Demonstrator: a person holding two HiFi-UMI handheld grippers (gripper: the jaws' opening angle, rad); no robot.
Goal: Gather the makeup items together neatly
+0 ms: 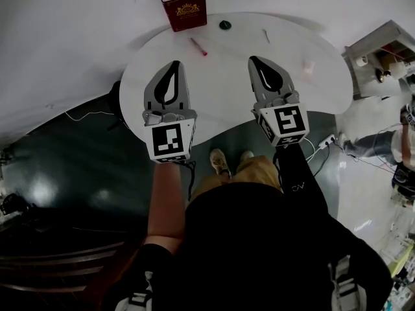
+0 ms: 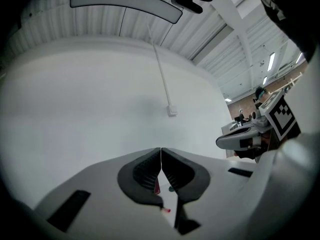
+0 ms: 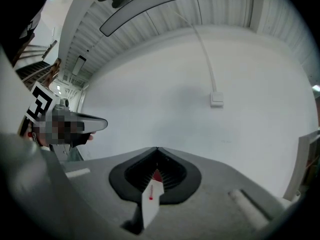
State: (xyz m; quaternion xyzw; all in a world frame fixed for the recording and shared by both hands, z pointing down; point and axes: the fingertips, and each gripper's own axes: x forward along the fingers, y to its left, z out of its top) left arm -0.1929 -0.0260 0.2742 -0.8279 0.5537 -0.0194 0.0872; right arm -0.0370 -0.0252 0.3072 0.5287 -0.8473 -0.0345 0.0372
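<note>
On the round white table [image 1: 227, 102], a dark red box [image 1: 185, 10] stands at the far edge. A thin red stick [image 1: 198, 46] lies in front of it, and a small dark green round item [image 1: 225, 25] sits to the box's right. Further right lie a thin white stick [image 1: 266, 35] and a small pale tube [image 1: 309, 65]. My left gripper [image 1: 174, 63] hovers over the table, shut and empty, its tips just short of the red stick. My right gripper [image 1: 252, 59] is level beside it, also shut and empty. In the left gripper view the jaws [image 2: 161, 149] meet; in the right gripper view likewise [image 3: 157, 149].
A white shelf unit [image 1: 379, 50] with small things stands right of the table. Cables and a power strip [image 1: 326, 141] lie on the dark floor below it. A plain white wall rises behind the table. The person's shoes [image 1: 220, 161] are at the table's near edge.
</note>
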